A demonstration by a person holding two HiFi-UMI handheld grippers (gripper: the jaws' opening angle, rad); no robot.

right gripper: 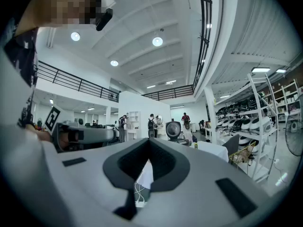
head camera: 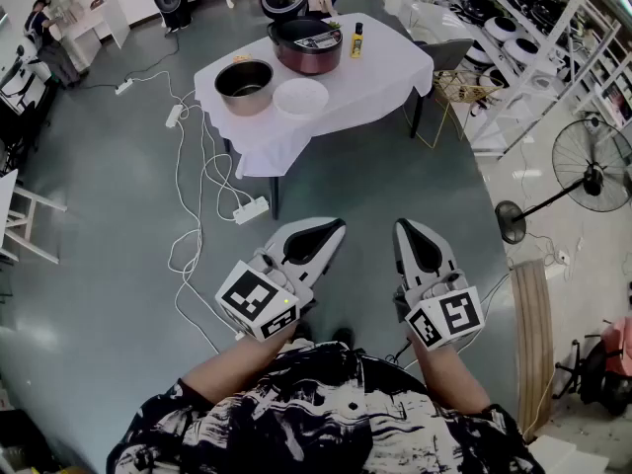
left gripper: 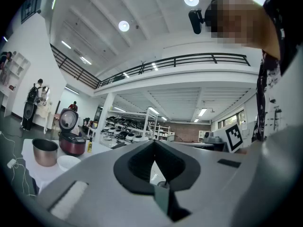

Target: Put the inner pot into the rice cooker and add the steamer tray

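Note:
A white-clothed table (head camera: 385,72) stands across the room, well ahead of both grippers. On it are a dark red rice cooker (head camera: 308,43) with its lid up, a metal inner pot (head camera: 244,85) to its left, and a white steamer tray (head camera: 300,97) beside the pot. The left gripper view shows the cooker (left gripper: 72,140), pot (left gripper: 45,151) and tray (left gripper: 68,162) small at the left. My left gripper (head camera: 334,227) and right gripper (head camera: 406,225) are held level over the floor near my body. Both are shut and empty.
White cables and power strips (head camera: 251,209) lie on the grey floor between me and the table. A yellow bottle (head camera: 356,39) stands by the cooker. A standing fan (head camera: 591,172) and shelves of cookers (head camera: 513,28) line the right side. People stand in the background (right gripper: 151,126).

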